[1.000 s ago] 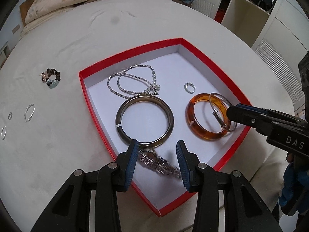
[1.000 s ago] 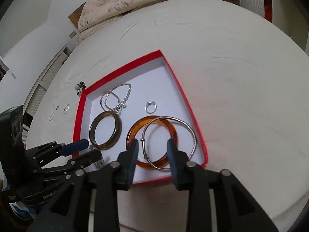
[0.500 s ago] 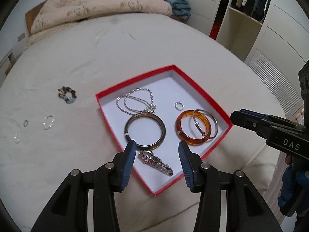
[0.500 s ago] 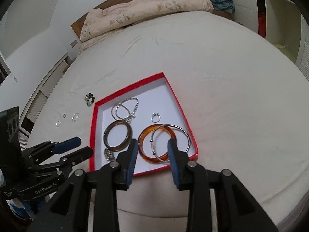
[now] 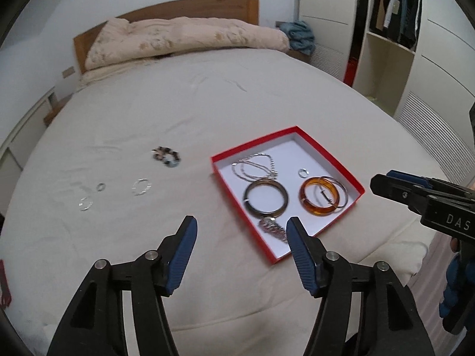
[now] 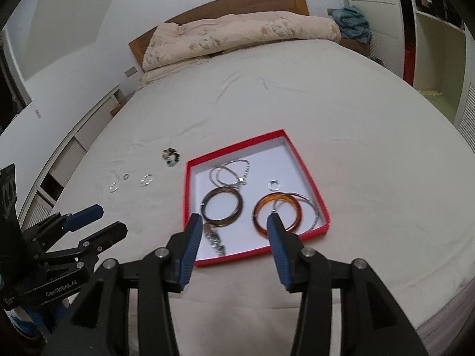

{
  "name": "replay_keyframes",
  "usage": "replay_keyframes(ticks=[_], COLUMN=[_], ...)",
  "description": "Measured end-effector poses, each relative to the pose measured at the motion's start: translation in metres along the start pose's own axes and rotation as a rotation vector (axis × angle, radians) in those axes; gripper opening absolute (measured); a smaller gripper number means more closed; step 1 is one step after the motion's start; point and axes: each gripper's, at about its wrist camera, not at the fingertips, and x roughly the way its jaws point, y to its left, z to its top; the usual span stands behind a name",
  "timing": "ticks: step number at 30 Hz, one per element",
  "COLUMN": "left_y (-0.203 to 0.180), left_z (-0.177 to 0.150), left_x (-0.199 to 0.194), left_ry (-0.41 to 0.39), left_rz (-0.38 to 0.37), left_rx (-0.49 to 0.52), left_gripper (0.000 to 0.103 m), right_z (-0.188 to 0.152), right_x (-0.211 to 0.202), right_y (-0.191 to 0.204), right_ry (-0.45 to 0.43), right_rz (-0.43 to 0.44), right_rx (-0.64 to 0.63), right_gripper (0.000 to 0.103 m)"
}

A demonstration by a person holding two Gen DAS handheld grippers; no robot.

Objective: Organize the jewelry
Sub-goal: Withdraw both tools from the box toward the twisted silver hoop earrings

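A red box [image 5: 329, 151] [image 6: 237, 147] lies on the bed. In it are a dark bangle [image 5: 266, 198] [image 6: 222, 206], an amber bangle [image 5: 318, 200] [image 6: 277, 211], a thin silver bangle [image 6: 310, 207], a silver chain [image 5: 255, 166] [image 6: 230, 172], a small ring [image 5: 303, 172] [image 6: 274, 184] and a watch [image 5: 272, 227] [image 6: 214, 238]. On the sheet left of the box lie a bead bracelet [image 5: 166, 156] [image 6: 171, 156] and three silver rings [image 5: 141, 186] [image 6: 146, 179]. My left gripper [image 5: 240, 230] and right gripper [image 6: 231, 227] are open, empty, raised near the box's front edge.
A folded beige duvet [image 5: 184, 40] lies against the wooden headboard [image 5: 178, 9]. A wardrobe with open shelves [image 5: 394, 29] stands to the right of the bed. Low white cabinets [image 6: 74, 136] run along the left side.
Both grippers have pulled back and up from the box and opened wider. The jewelry has not moved.
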Motion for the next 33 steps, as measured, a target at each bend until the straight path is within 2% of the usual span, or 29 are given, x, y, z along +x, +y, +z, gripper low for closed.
replay_keyframes(ticks=[9, 16, 23, 33], left_y=[0.032, 0.064, 0.107, 0.173], left_z=[-0.02, -0.036, -0.056, -0.085], left_x=[-0.033, -0.043, -0.049, -0.04], left_ry=[-0.048, -0.034, -0.032, 0.013], left_rz=[0.076, 0.12, 0.167, 0.233], left_rx=[-0.04, -0.083, -0.156, -0.299], left_gripper=[0.063, 0.063, 0.065, 0.069], right_z=[-0.007, -0.007, -0.007, -0.007], right_x=[-0.014, -0.015, -0.004, 0.027], right_y=[0.042, 0.074, 0.106, 0.134], right_ry=[-0.016, -0.018, 0.002, 0.054], right_rz=[0.04, 0.061, 0.079, 0.103], right_rx=[-0.068, -0.121, -0.178, -0.219], right_gripper=[0.043, 0.043, 0.043, 0.043])
